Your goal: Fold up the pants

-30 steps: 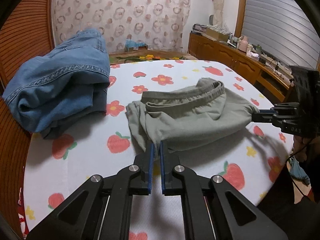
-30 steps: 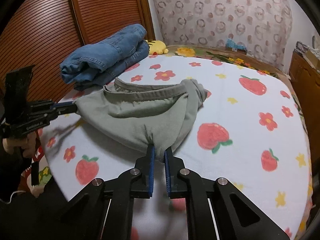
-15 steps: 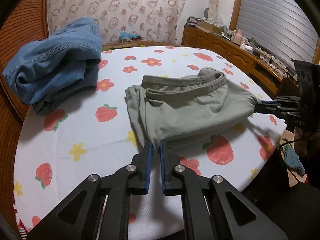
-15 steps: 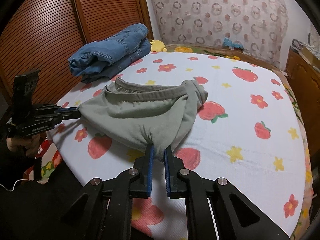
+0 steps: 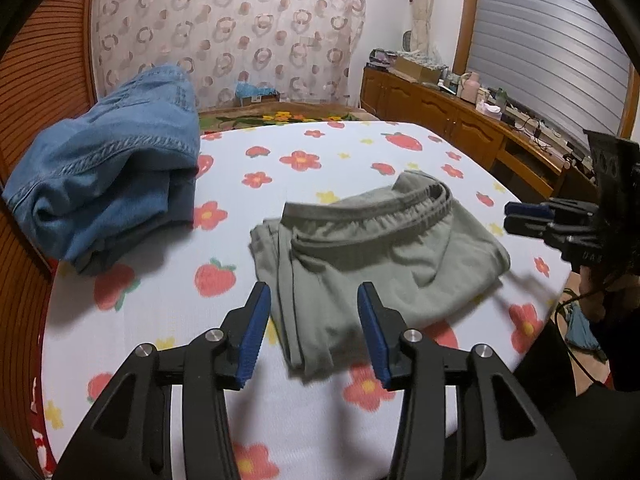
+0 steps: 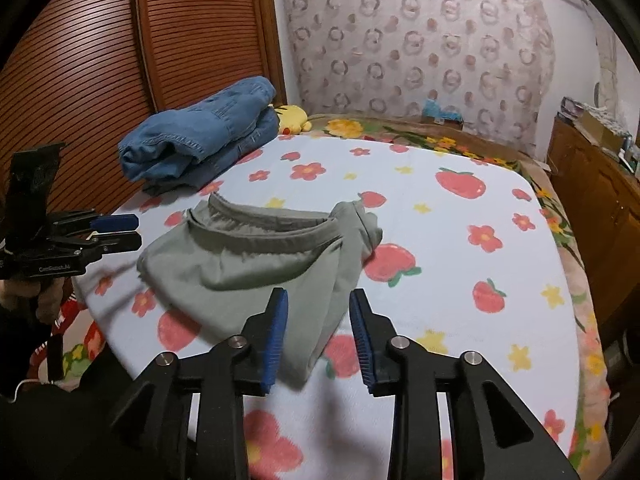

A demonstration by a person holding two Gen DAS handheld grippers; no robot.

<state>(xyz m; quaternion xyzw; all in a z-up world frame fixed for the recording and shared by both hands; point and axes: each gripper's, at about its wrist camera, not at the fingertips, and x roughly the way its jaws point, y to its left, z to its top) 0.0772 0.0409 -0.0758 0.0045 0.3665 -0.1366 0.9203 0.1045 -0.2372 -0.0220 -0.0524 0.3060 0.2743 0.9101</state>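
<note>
The grey-green pants lie folded in a bundle on the strawberry-print bed cover, waistband on the far side; they also show in the right wrist view. My left gripper is open and empty, its blue pads spread just above the near corner of the pants. My right gripper is open and empty above the opposite corner. Each gripper shows in the other's view, at the bed edge: the right gripper and the left gripper, both clear of the cloth.
Folded blue jeans lie at the back left of the bed, also in the right wrist view. A yellow plush toy sits behind them. A wooden slatted wardrobe stands on one side, a wooden sideboard on the other.
Both grippers were shut on opposite corners of the pants, holding them stretched. They have opened and let go. The pants have dropped onto the bed.
</note>
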